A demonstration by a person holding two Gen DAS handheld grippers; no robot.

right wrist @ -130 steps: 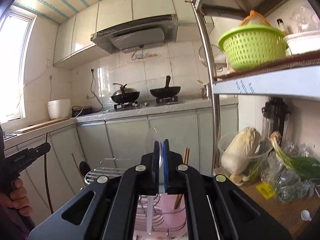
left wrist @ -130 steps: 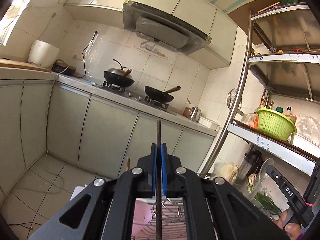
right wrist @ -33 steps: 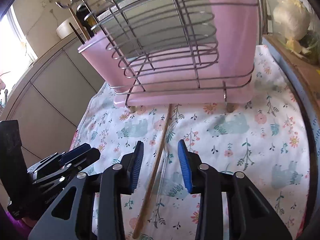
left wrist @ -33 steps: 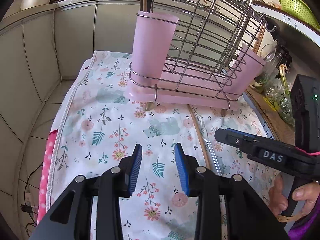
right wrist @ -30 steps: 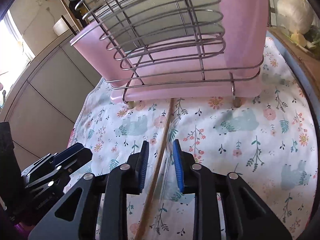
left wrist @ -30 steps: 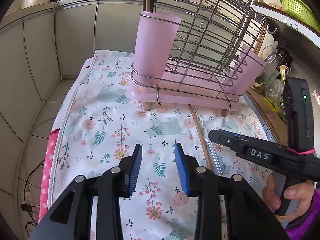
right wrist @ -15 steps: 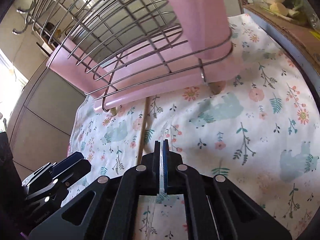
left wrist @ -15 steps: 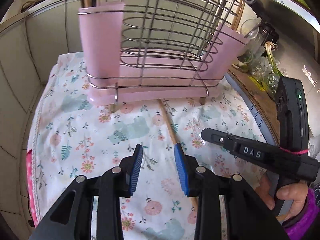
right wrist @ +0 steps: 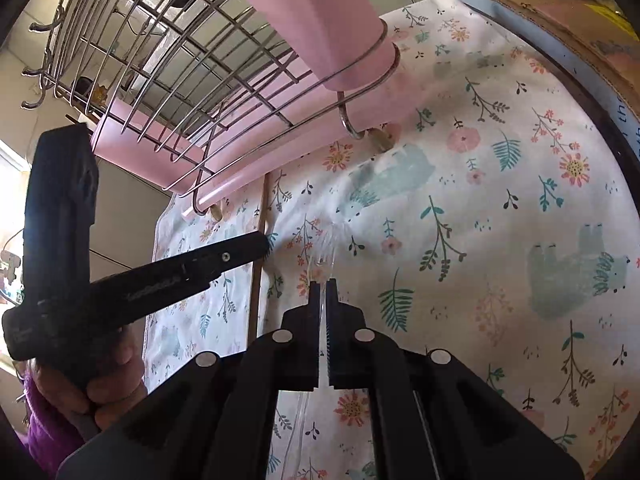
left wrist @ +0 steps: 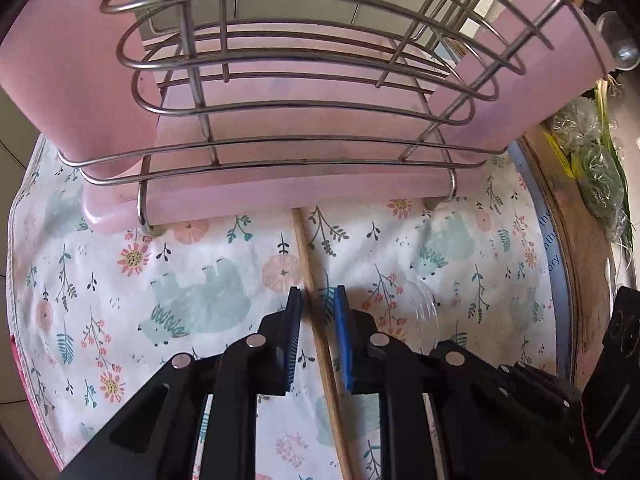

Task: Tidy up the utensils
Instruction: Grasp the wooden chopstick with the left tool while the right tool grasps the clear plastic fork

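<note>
**Both tools down on the cloth, one utensil each**

The flowered cloth (left wrist: 208,292) covers the bench and carries everything I work with. At its far side stands the wire dish rack (left wrist: 288,120) on a pink drip tray, with a pink utensil cup (right wrist: 320,20) hung in a wire ring at each end; I judge those cups to be where the loose utensils should go, standing upright.

Two utensils lie on the cloth in front of the rack, side by side and running away from me. The wooden chopstick (left wrist: 316,312) reaches with its far end to the edge of the pink tray. My left tool (left wrist: 318,300) is low over it with the jaws apart, one blue pad on either side of the stick, so a squeeze would catch it across its thin width. No pad looks to press on it yet.

Just to its right lies the clear plastic spoon (right wrist: 322,280), hard to make out against the print. My right tool (right wrist: 322,284) has its jaws drawn together on the spoon's handle, the bowl end pointing forward toward the rack. Gripping the handle leaves the bowl free, which I think suits dropping it into the nearer cup. Clear plastic is slick and thin, so it may twist on lifting.
</note>
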